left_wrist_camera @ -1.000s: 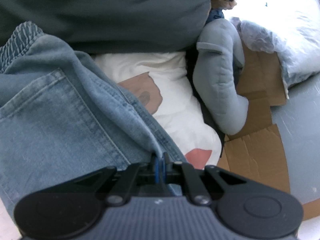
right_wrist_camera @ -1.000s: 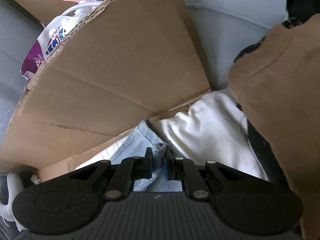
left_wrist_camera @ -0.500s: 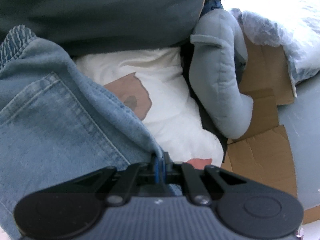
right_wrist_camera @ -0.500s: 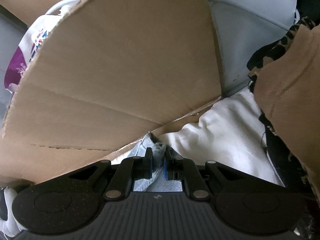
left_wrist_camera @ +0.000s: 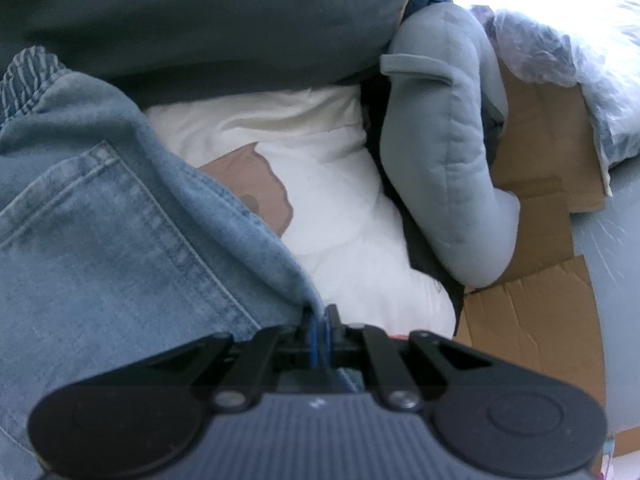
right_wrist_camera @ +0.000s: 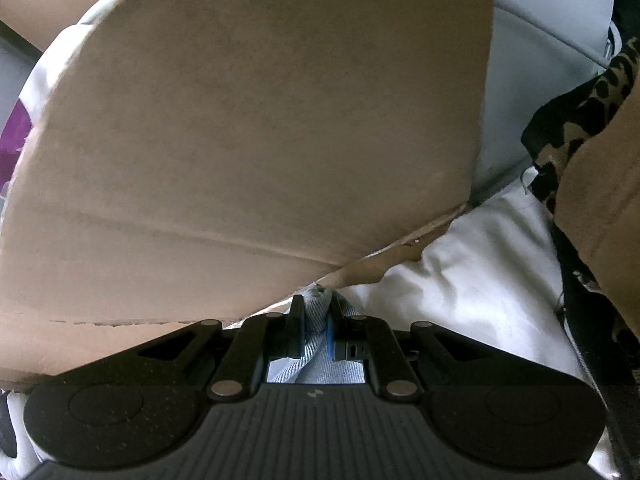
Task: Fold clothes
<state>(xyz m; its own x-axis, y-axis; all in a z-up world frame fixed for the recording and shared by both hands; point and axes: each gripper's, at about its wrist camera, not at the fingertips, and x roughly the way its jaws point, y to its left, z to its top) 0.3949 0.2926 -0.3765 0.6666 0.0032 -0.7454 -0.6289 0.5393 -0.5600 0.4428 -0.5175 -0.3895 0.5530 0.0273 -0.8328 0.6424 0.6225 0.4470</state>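
We hold our left gripper (left_wrist_camera: 319, 316) angled downward, its jaws pressed almost fully together with only a thin fold pinched between the blue pads. Our right gripper (right_wrist_camera: 316, 314) also tilts steeply down, its jaws clamped with a narrow gap, filled by a bunched wad. No hand or sleeve of ours shows in either view.

In the left wrist view the white pillow (left_wrist_camera: 340, 184) and the grey plush toy (left_wrist_camera: 444, 152) slide left and down, and the jeans (left_wrist_camera: 100, 240) cover more of the pillow. In the right wrist view the cardboard flap (right_wrist_camera: 260, 120) looms larger, hiding the purple packet.
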